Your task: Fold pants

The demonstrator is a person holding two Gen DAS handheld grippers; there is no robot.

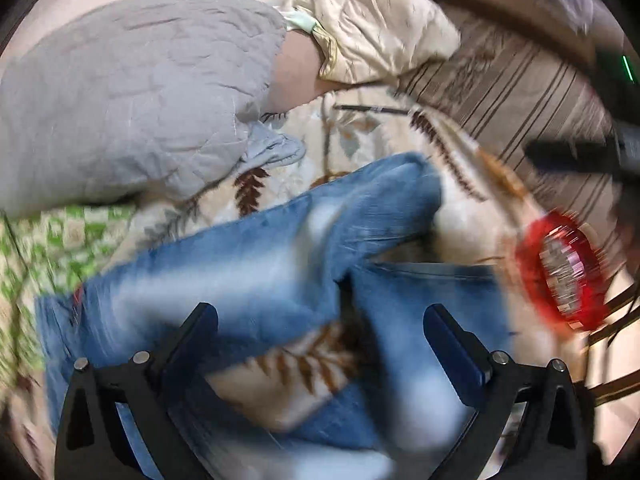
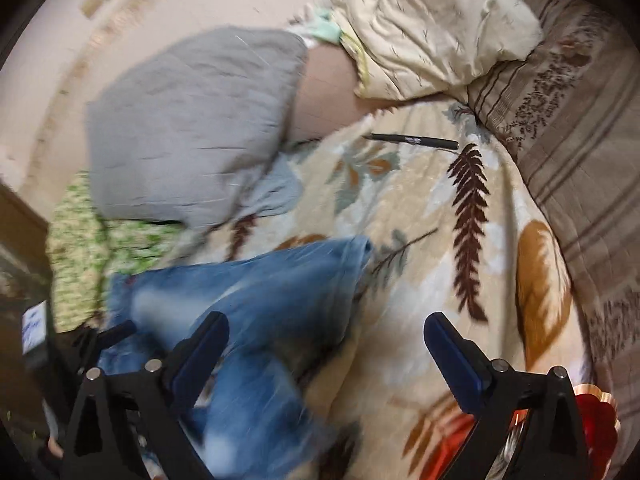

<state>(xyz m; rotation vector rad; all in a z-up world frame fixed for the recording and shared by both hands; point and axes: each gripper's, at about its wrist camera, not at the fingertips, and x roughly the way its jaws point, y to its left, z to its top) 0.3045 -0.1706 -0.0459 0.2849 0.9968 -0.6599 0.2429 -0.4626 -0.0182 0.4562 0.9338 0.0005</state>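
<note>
Both the left gripper [image 1: 320,324] and right gripper [image 2: 326,332] spread, holding nothing, poised over rumpled blue jeans [image 1: 256,248] on the leaf-print blanket [image 2: 420,240], likely seeking a hold.

A bedroom in a home, judging by the bedding. A bed is covered by a cream blanket [image 2: 420,240] printed with brown fern leaves, and a gray pillow [image 2: 192,128] lies at its far left against a plain pale wall [image 2: 168,4]. A cream pillow [image 2: 432,28] sits at the far side, with a brown striped cushion [image 2: 568,120] to the right. A green-patterned cloth [image 2: 80,248] is bunched at the left, and a pen [image 2: 416,141] lies on the blanket (everyday clutter).
</note>
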